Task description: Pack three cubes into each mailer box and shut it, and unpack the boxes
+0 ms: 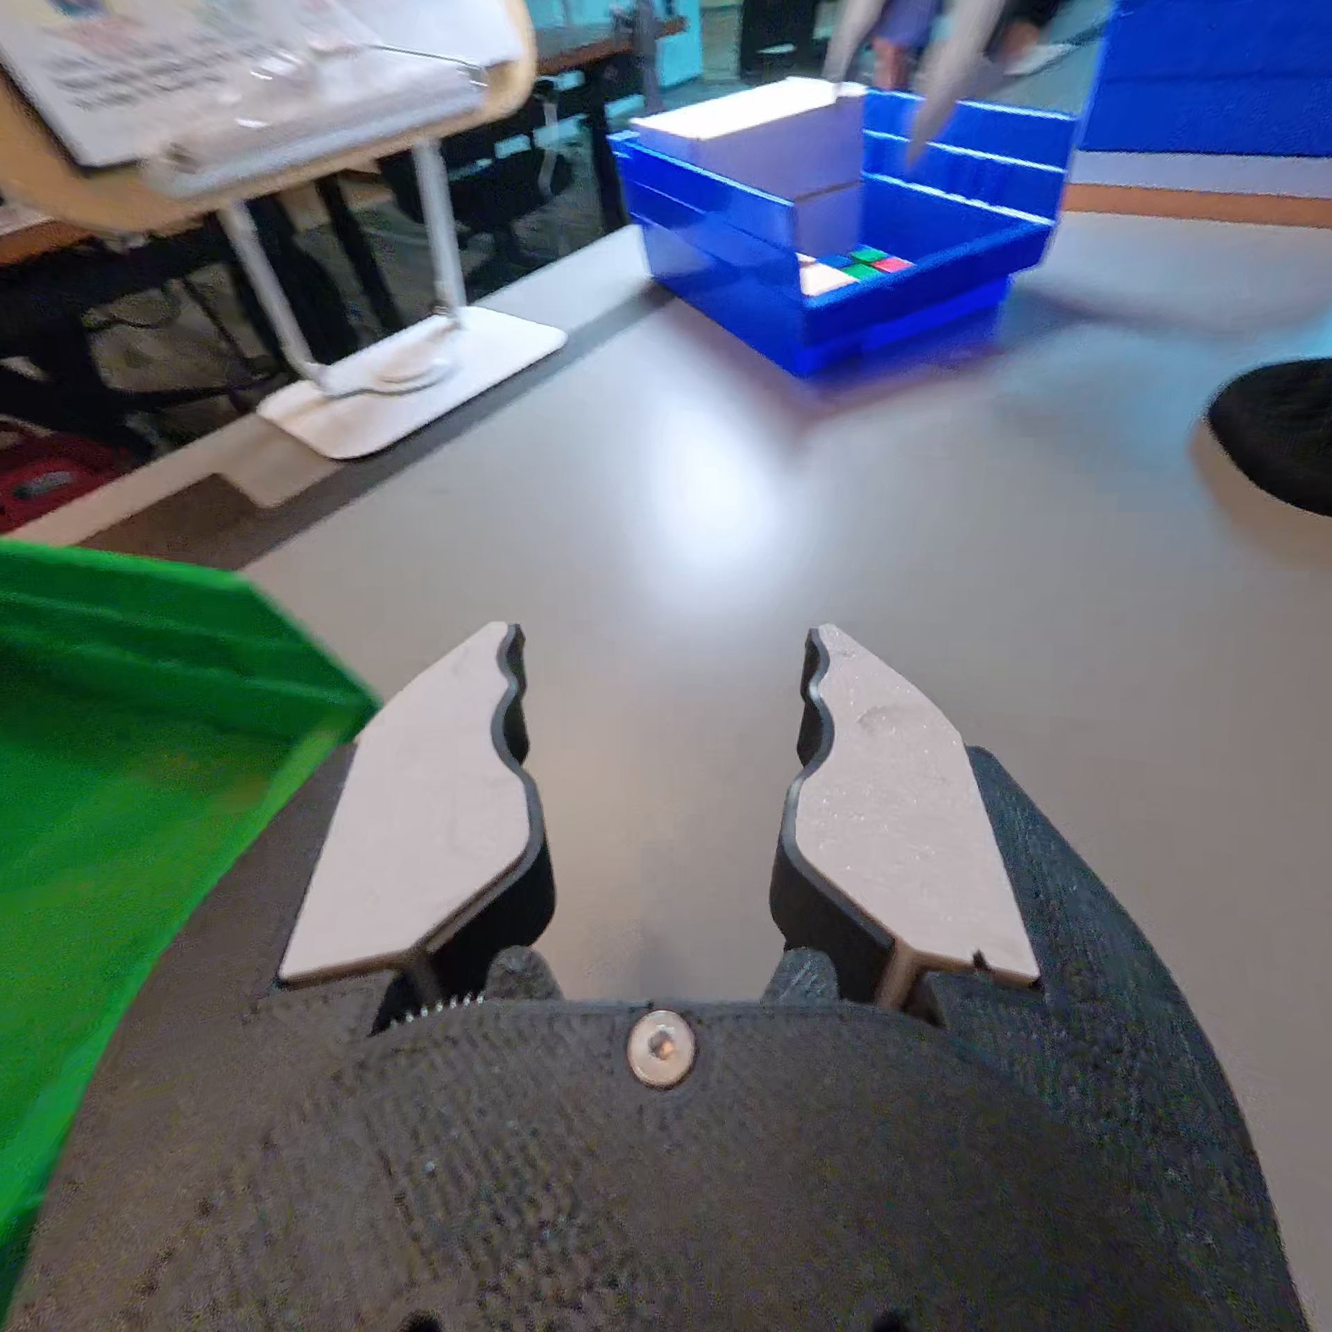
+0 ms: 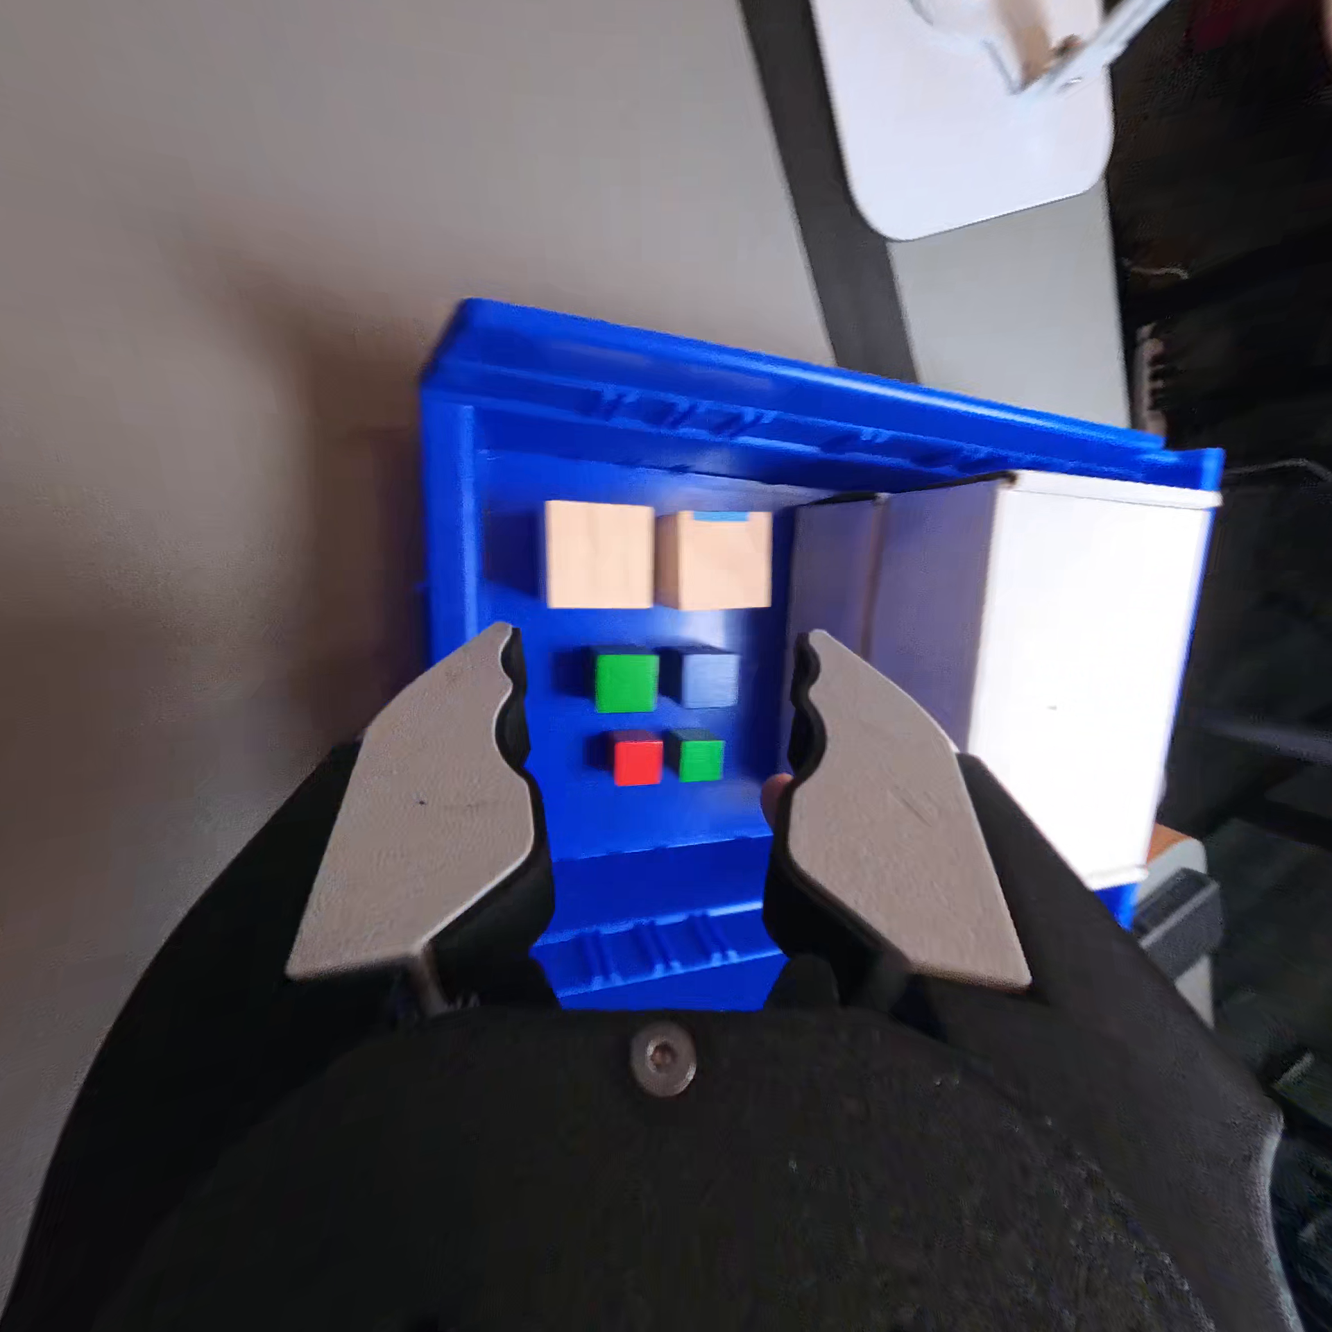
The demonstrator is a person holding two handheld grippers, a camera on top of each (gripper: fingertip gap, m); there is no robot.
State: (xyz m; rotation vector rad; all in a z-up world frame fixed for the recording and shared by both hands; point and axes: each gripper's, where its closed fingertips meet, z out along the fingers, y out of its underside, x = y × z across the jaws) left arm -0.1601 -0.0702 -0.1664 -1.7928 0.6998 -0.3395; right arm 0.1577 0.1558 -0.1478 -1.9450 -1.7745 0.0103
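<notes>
A blue bin (image 2: 793, 403) on the grey table holds two plain wooden cubes (image 2: 598, 555), two green cubes (image 2: 625, 681), a blue-grey cube (image 2: 710, 679), a red cube (image 2: 637, 762) and a white mailer box (image 2: 1081, 685) standing at one end. My right gripper (image 2: 656, 641) is open and empty, looking down over the small cubes. My left gripper (image 1: 663, 638) is open and empty, low over the bare table. In the left wrist view the blue bin (image 1: 721, 238) sits far ahead with the white box (image 1: 749, 115) in it, and the right gripper's fingers (image 1: 944, 94) hang over it.
A green bin (image 1: 144, 721) lies close on the left of my left gripper. A white stand base (image 1: 425, 375) with a board above it sits at the table's left edge. A dark round object (image 1: 1283, 440) lies at the right.
</notes>
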